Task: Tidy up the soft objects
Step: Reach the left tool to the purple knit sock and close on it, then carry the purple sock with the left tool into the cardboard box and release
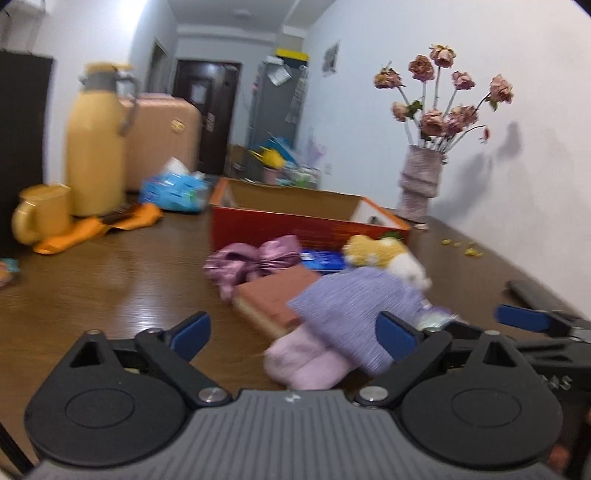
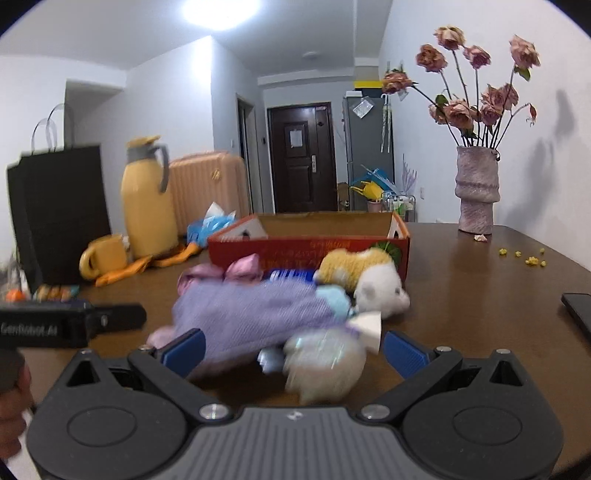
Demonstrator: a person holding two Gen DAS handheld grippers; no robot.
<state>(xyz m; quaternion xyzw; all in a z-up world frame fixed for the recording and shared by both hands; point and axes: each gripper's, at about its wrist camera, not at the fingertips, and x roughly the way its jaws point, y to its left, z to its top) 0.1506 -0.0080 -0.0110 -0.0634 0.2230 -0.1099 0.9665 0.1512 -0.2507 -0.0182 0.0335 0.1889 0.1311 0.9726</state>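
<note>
table (image 2: pixel 461 280): glossy wood | box (image 2: pixel 306 248): cardboard | purple cloth (image 2: pixel 251 314): ribbed knit

bright ceiling light (image 2: pixel 221 11) overhead; motion blur throughout, fisheye bending at edges.

Ahead of the blue pads (image 1: pixel 192 334): a ribbed lilac cloth (image 1: pixel 354 310), pale pink socks (image 1: pixel 306 363), shiny mauve bow (image 1: pixel 255 258), red box (image 1: pixel 295 225), yellow-and-white plush (image 2: pixel 365 275). Far left, a yellow jug (image 1: pixel 96 147).
</note>
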